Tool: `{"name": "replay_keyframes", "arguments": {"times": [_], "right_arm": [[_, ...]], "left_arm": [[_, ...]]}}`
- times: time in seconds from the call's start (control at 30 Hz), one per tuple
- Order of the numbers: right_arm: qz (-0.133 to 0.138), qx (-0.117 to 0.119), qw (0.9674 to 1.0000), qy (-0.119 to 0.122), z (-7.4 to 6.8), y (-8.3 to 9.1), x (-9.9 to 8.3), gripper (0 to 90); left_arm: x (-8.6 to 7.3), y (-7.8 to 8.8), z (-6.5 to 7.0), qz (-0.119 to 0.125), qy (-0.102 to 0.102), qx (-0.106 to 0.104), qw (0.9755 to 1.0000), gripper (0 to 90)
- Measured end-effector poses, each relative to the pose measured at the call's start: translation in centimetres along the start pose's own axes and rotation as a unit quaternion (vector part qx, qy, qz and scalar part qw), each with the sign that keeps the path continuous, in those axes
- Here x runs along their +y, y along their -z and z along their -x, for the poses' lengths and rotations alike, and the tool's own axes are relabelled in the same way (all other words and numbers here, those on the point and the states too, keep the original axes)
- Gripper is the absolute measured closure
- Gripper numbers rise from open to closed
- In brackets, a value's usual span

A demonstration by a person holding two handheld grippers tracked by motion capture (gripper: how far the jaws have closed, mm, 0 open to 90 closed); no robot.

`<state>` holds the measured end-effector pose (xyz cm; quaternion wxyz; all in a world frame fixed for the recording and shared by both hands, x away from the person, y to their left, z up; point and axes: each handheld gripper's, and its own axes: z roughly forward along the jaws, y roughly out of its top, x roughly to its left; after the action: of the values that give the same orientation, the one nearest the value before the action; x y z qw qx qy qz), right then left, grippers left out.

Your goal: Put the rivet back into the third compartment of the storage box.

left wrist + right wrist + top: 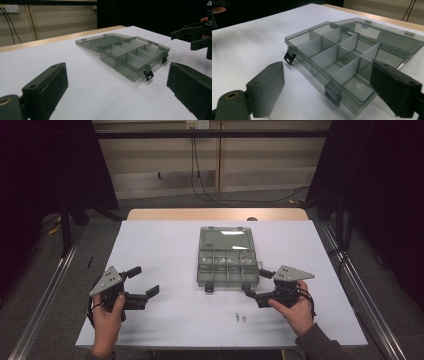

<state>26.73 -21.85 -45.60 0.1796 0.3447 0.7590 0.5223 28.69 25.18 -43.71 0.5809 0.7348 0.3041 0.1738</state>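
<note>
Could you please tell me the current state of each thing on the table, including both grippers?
Compartment box: open, lid laid flat behind it, compartments look empty, both front latches hanging loose.
Two small screws: lying loose on the table, in front of the box.
Left gripper: open, holding nothing.
Right gripper: open, holding nothing.

Open organizer box (228, 262) mid-table; bare tabletop (165, 250) both sides; two small screws (240, 317) lie near front edge.
</note>
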Motion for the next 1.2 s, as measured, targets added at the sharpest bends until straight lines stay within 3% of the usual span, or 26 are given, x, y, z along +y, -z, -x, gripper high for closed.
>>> {"name": "replay_keyframes", "arguments": {"times": [0.93,1.2], "right_arm": [[-0.028,0.019,0.9994,0.003,-1.1,2.0,-2.2,11.5],[-0.045,0.036,0.9983,0.007,-1.7,2.2,-2.8,12.4]], "left_arm": [[0.0,0.0,0.1,0.001,-0.001,-0.004,1.0,3.4],[0.1,0.0,0.2,0.001,-0.004,0.0,1.0,3.4]]}}
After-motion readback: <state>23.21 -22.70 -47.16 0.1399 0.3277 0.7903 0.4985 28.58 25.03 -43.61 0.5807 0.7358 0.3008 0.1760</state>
